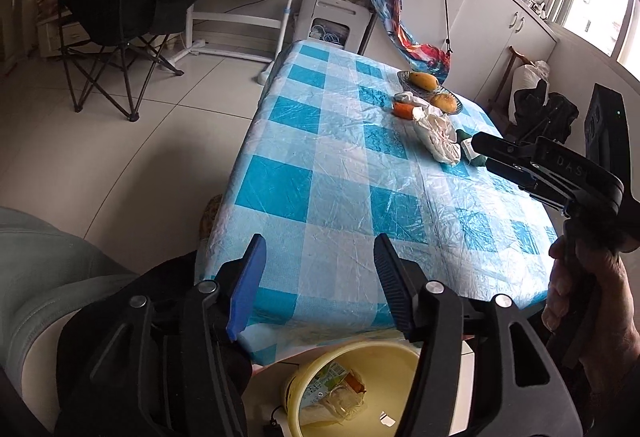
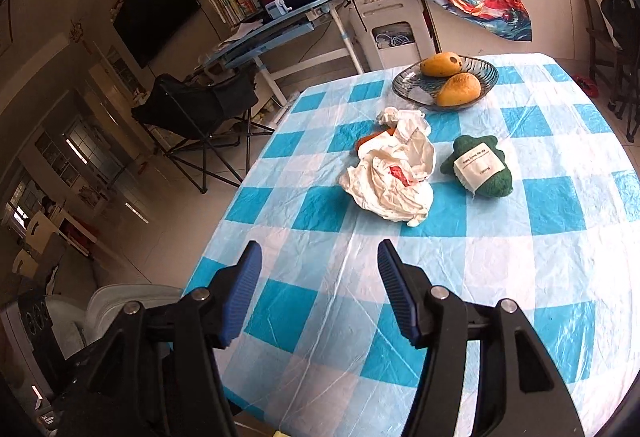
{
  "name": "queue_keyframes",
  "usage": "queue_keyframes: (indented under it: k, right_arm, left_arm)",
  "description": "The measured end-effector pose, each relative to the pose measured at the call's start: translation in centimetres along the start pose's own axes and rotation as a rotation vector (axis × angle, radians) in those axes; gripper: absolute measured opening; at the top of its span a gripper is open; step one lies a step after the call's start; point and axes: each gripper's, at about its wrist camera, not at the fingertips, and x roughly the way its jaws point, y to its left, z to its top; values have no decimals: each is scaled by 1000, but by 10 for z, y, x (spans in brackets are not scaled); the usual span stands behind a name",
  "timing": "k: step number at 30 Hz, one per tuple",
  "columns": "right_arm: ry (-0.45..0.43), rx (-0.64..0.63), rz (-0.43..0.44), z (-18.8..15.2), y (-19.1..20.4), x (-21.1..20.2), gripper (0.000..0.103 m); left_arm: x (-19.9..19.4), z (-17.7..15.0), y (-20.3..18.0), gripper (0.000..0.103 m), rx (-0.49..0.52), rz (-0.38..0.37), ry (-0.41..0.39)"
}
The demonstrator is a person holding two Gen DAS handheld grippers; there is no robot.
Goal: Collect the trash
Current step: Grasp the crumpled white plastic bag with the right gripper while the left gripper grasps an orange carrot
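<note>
Your left hand-held gripper wide apart above the pale yellow plastic bin, your right hand-held gripper spread wide, empty, crumpled white plastic bag mid blue-checked counter, beside the green felt toy.

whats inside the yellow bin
The yellow bin holds a crumpled clear wrapper with green and orange print. The left gripper, open above it, covers the bin's right side, so anything there is hidden.

Left claw and right claw, both agape, empty.
</note>
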Motion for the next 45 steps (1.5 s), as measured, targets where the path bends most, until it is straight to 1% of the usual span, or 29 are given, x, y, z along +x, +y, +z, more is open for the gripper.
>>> queue_keyframes:
  k: [3, 4, 6, 8, 9, 11, 12, 14, 17, 19, 21, 23, 26, 28, 30, 33, 34, 35, 36, 37, 39, 41, 45]
  right_arm:
    - [14, -42, -89, 25, -6, 33, 65]
    - [22, -55, -116, 31, -8, 43, 65]
    - [57, -84, -166, 40, -15, 65, 68]
    - [95, -103, -204, 43, -22, 83, 68]
    - [111, -105, -208, 43, -27, 89, 65]
    - [131, -100, -185, 39, -36, 91, 48]
    - [127, -111, -166, 35, -38, 85, 41]
    - [138, -141, -136, 28, -38, 73, 34]
    - [140, -168, -99, 10, -39, 43, 31]
    - [136, -148, -87, -2, -45, 23, 31]
    - [134, -109, -86, -13, -55, 9, 31]
    - [122, -44, -70, -22, -69, 1, 32]
    - [85, 28, -41, -25, -81, -4, 33]
    - [71, 52, -22, -23, -83, -2, 33]
    - [61, 56, -7, -22, -83, 0, 33]
    - [49, 75, 12, -20, -86, 0, 34]
    - [47, 82, 17, -20, -87, 0, 34]
    - [45, 89, 21, -19, -88, 1, 34]
    - [46, 94, 26, -19, -89, 2, 35]
    - [47, 98, 30, -19, -89, 3, 35]
    - [47, 103, 37, -20, -90, 2, 36]
    - [44, 105, 38, -20, -89, 1, 36]
    - [38, 116, 48, -23, -89, -1, 36]
  left_arm:
    - [11, 17, 4, 55, -13, 3, -4]
    - [15, 23, 5, 55, -18, 4, -5]
    - [23, 35, 7, 55, -21, 5, -9]
    - [32, 47, 5, 55, -12, 5, -14]
    - [36, 53, 3, 55, -5, 3, -16]
    - [46, 68, -3, 55, 14, -2, -22]
    - [52, 75, -8, 55, 28, -6, -23]
    - [66, 90, -21, 55, 74, -15, -22]
    - [93, 111, -51, 55, 191, -33, -14]
    - [115, 121, -76, 55, 287, -45, -8]
    - [138, 133, -98, 55, 355, -63, 6]
    - [161, 144, -116, 55, 398, -76, 26]
    - [191, 155, -141, 55, 485, -96, 60]
    - [208, 157, -156, 55, 546, -96, 83]
    - [222, 158, -165, 55, 574, -82, 99]
    - [236, 158, -170, 55, 568, -61, 111]
    - [240, 158, -169, 47, 557, -61, 117]
    - [243, 157, -169, 36, 544, -63, 132]
    - [246, 155, -168, 29, 531, -61, 139]
    - [247, 152, -167, 19, 521, -55, 147]
    - [240, 146, -165, 17, 502, -44, 137]
    - [228, 137, -160, 16, 470, -51, 141]
    - [191, 113, -131, 15, 347, -103, 158]
